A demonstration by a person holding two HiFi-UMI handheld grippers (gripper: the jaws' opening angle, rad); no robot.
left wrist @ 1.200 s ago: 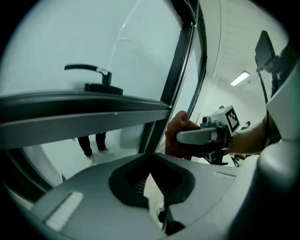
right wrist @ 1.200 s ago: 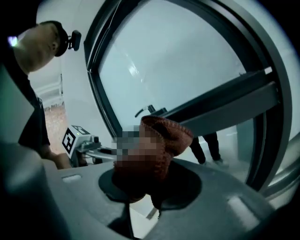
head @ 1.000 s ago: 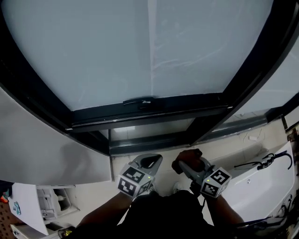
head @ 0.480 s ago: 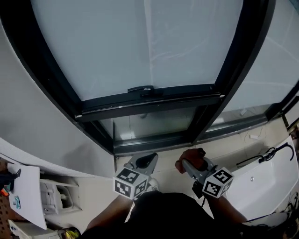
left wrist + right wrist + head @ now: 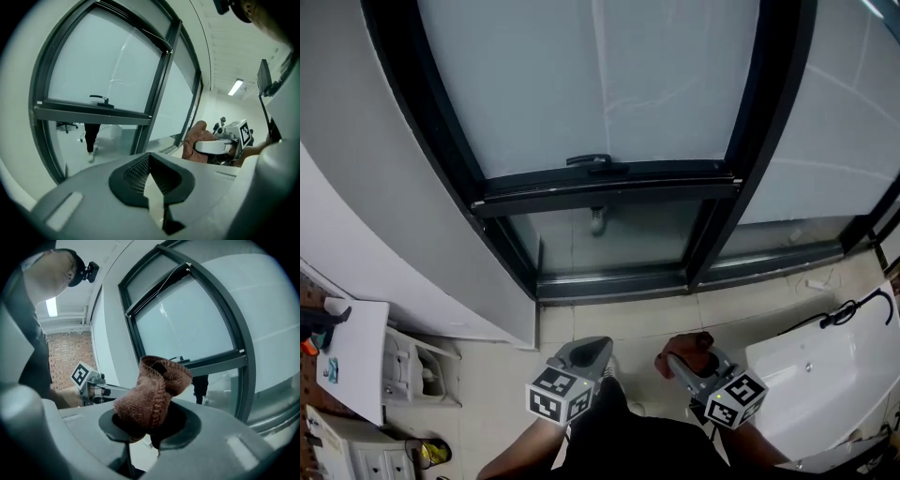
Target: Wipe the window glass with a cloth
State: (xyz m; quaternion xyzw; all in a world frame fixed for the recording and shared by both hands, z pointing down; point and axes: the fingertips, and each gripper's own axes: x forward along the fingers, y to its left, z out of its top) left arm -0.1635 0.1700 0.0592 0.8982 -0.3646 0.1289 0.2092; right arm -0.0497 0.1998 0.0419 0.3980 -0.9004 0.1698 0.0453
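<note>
The window glass [image 5: 600, 84] sits in a black frame [image 5: 609, 187] with a black handle [image 5: 589, 161] on its crossbar. It also fills the left gripper view as glass [image 5: 103, 70] and the right gripper view as glass [image 5: 187, 324]. A rust-brown cloth [image 5: 154, 390] is bunched between the jaws of my right gripper [image 5: 150, 430], which is shut on it. In the head view that gripper [image 5: 670, 361] hangs low with the cloth [image 5: 686, 345] at its tip, well short of the window. My left gripper [image 5: 592, 349] is beside it, jaws together and holding nothing [image 5: 152, 187].
A white tub-like unit [image 5: 825, 366] with a black cable [image 5: 853, 309] stands at the right. A white board and shelf unit [image 5: 352, 361] sit at the left under a grey wall panel [image 5: 375, 216]. Through the lower pane a person's legs [image 5: 91, 138] show outside.
The window has slid up and away in the head view, and more floor shows below it. Both grippers sit lower in the frame, still side by side. The cloth stays gripped.
</note>
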